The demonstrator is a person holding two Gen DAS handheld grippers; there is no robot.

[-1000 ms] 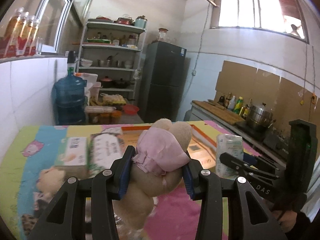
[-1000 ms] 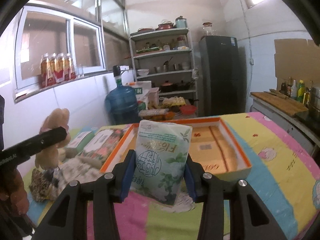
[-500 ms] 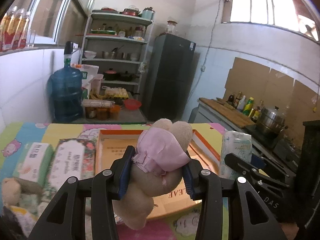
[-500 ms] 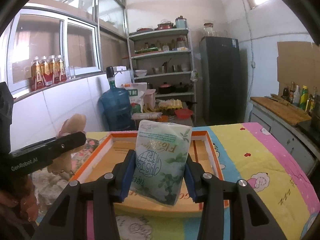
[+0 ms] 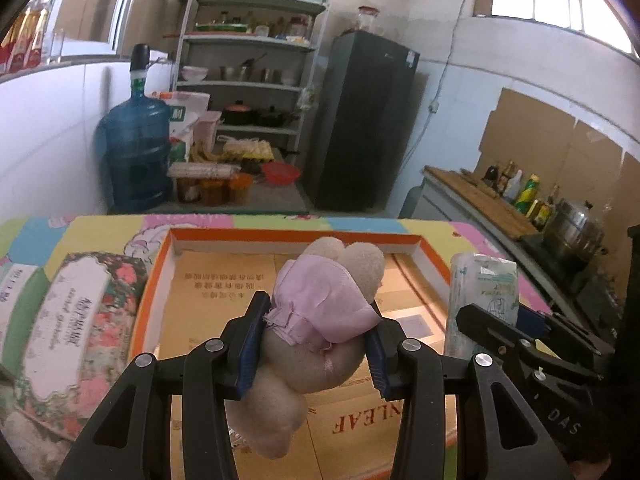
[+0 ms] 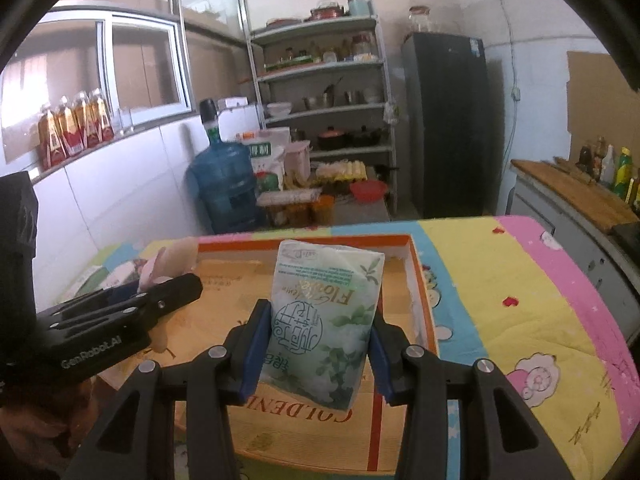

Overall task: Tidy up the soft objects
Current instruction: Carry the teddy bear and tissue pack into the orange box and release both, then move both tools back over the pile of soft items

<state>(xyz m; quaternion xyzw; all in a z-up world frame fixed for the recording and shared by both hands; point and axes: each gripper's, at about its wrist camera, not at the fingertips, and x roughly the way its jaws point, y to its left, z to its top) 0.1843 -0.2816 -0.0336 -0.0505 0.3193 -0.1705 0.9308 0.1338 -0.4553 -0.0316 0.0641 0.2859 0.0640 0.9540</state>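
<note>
My left gripper (image 5: 314,334) is shut on a beige plush toy (image 5: 320,312) in a pink dress, held over the shallow orange-rimmed cardboard box (image 5: 168,276). My right gripper (image 6: 316,344) is shut on a soft tissue pack (image 6: 324,320) printed with green leaves, also above that box (image 6: 420,280). In the left wrist view the right gripper and its tissue pack (image 5: 482,296) show at the right. From the right wrist camera, the left gripper (image 6: 120,320) and a bit of the plush toy (image 6: 172,260) appear at the left.
The box lies on a colourful cartoon-print cloth (image 6: 500,280). Left of the box sit a floral tissue box (image 5: 80,320) and a green tissue pack (image 5: 16,312). Behind stand a blue water jug (image 5: 134,148), a shelf rack (image 5: 248,80), a dark fridge (image 5: 360,120) and a counter with bottles (image 5: 520,196).
Both grippers have moved forward and slightly down, from in front of the box to above it, each still holding its object. The other plush toy at the left has left view.
</note>
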